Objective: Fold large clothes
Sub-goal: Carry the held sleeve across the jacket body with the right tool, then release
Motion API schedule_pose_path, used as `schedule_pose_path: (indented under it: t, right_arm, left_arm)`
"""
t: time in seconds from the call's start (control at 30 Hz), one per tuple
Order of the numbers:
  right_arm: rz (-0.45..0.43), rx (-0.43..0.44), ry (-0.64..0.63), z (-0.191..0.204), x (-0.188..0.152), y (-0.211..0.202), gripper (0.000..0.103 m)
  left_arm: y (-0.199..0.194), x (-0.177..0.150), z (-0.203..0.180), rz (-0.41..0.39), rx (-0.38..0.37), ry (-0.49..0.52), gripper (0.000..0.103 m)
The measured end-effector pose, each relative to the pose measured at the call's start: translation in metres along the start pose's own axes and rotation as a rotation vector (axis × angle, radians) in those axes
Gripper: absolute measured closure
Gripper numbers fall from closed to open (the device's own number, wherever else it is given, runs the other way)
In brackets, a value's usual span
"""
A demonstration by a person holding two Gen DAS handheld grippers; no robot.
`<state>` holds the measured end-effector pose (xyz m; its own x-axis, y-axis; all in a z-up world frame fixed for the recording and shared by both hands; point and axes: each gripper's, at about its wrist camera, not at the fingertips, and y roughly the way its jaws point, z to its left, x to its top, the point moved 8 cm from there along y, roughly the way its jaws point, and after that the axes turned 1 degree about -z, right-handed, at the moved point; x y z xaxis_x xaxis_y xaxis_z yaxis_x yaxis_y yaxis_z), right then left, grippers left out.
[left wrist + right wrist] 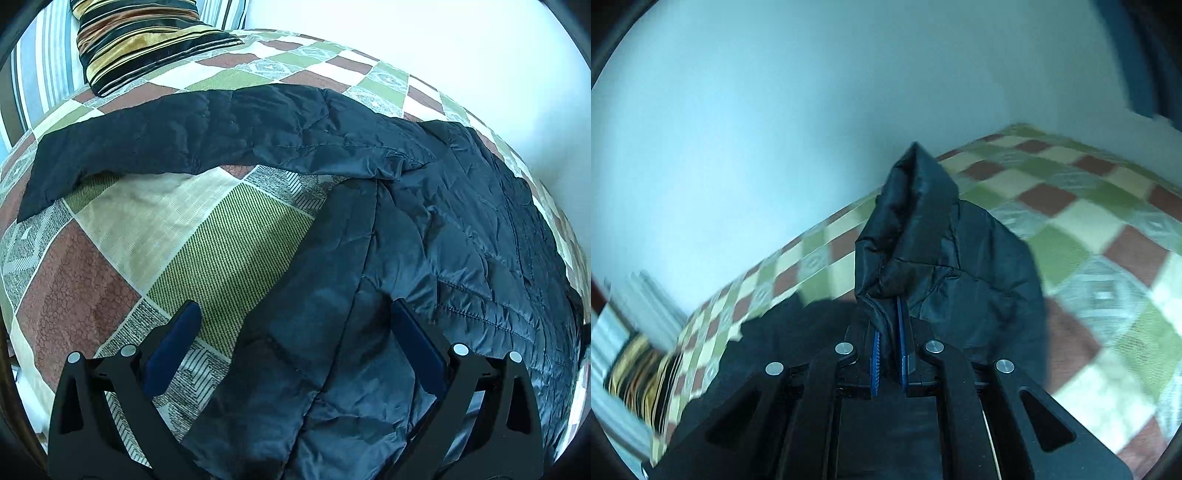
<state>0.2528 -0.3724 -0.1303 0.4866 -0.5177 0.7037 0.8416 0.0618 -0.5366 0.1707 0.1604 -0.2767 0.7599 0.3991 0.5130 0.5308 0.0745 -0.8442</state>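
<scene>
A dark navy quilted puffer jacket [424, 229] lies spread over the bed, whose cover is a patchwork quilt of green, rust and cream diamonds [207, 236]. Its body runs along the bed's right side, close to the edge by the pale wall, and one long sleeve [155, 144] stretches flat toward the bed's left edge. A striped velvet cushion in gold and black [140, 40] sits at the far left corner.

The left gripper [291, 321] hovers low over the jacket's near hem with its blue pads wide apart, straddling the fabric edge and gripping nothing. The right gripper [888, 314] is clamped tight on a bunched fold of the jacket [923, 229], which stands up off the quilt in a peak (whether this is the other sleeve or a collar, the blurred view does not settle).

The step in hand looks like the first fold, one side being lifted to carry across the body. Next, the raised part probably needs laying flat over the torso, while the left gripper either pins the hem or moves to the outstretched sleeve.
</scene>
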Motion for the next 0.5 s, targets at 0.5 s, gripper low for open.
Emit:
schedule_pose_path:
  t: [0.5]
  right_arm:
    - [0.238,0.173,-0.228,0.180,-0.114,0.087,0.096]
  left_arm:
    - [0.004,0.002,0.006,0.008,-0.021,0.002,0.002]
